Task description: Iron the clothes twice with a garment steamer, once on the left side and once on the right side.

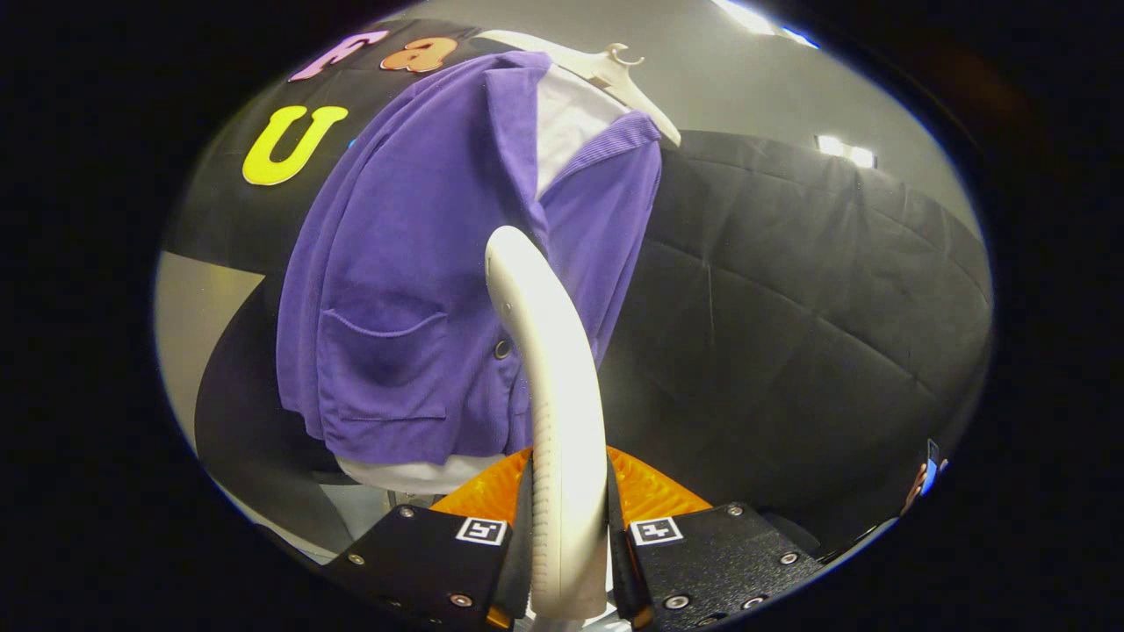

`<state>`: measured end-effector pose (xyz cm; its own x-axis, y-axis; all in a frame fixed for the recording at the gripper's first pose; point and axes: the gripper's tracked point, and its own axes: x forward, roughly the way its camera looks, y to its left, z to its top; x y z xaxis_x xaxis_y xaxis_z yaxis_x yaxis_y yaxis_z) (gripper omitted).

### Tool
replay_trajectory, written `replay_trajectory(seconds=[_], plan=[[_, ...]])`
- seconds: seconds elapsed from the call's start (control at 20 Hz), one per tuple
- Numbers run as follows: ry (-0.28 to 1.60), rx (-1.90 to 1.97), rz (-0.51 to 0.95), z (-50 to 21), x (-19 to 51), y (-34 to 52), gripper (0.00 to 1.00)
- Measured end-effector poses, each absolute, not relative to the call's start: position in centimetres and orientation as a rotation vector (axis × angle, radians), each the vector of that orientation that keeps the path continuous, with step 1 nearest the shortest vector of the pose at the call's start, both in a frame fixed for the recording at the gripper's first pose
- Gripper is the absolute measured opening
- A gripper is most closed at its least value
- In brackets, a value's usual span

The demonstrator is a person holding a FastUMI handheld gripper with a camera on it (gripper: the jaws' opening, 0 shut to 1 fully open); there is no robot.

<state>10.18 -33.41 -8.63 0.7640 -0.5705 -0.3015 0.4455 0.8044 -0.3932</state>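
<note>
Black quilted booth wall behind a purple cardigan (421, 290) hanging on a white hanger (615, 75). The hand-held gripper (569, 553) clamps the steamer (549, 369) handle; its head, near the placket, could snag the button.

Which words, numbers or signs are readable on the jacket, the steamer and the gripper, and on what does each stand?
Jacket, hanger, steamer: no text.
Gripper, fingers shut on the steamer: two square markers, coded patterns, no words.
</note>
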Motion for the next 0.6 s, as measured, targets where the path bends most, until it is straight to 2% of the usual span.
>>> replay_trajectory(seconds=[0.6], plan=[[0.243,-0.276,-0.658,0.8,13.0,-36.1,0.37]])
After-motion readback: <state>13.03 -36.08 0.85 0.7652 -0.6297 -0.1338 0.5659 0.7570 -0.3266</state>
